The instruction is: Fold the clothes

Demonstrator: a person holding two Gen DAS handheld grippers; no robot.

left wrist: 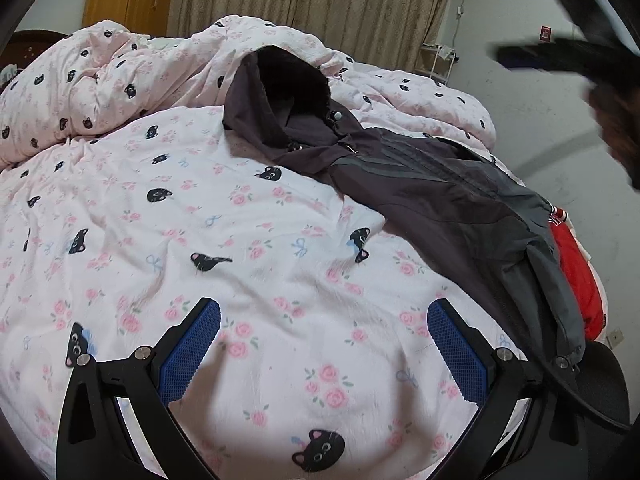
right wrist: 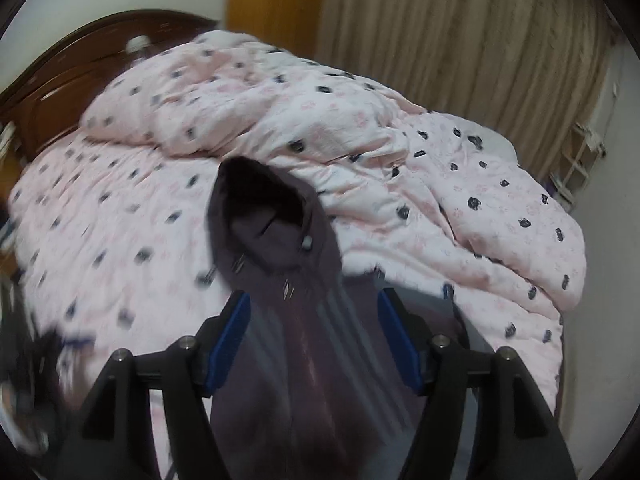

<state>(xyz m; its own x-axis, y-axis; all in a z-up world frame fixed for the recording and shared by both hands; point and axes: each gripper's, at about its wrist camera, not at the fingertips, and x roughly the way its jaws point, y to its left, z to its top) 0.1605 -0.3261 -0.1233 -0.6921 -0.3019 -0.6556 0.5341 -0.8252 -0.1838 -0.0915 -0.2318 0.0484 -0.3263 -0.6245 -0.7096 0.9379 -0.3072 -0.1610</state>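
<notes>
Our left hand-held gripper (left wrist: 322, 354) is spread wide over the bed cover (left wrist: 248, 248), with nothing between its ribbed blue pads (left wrist: 456, 350). Our right hand-held gripper (right wrist: 314, 340) is also spread, above the jacket (right wrist: 280, 280), not pinching it. The jacket, dark and smooth with grey stripes, lies long on the soft pink flowered cover, with its hood (left wrist: 292, 84) farthest from us.

Left wrist view: low over the quilt (left wrist: 168, 216), close, angled down past the left gripper (left wrist: 324, 344) toward the curtain (left wrist: 320, 4); jacket (left wrist: 420, 192) off to the right. Right wrist view: blurred, directly above the jacket (right wrist: 276, 264), near, facing the headboard (right wrist: 68, 80). Shared: jacket hood, quilt, curtain.
</notes>
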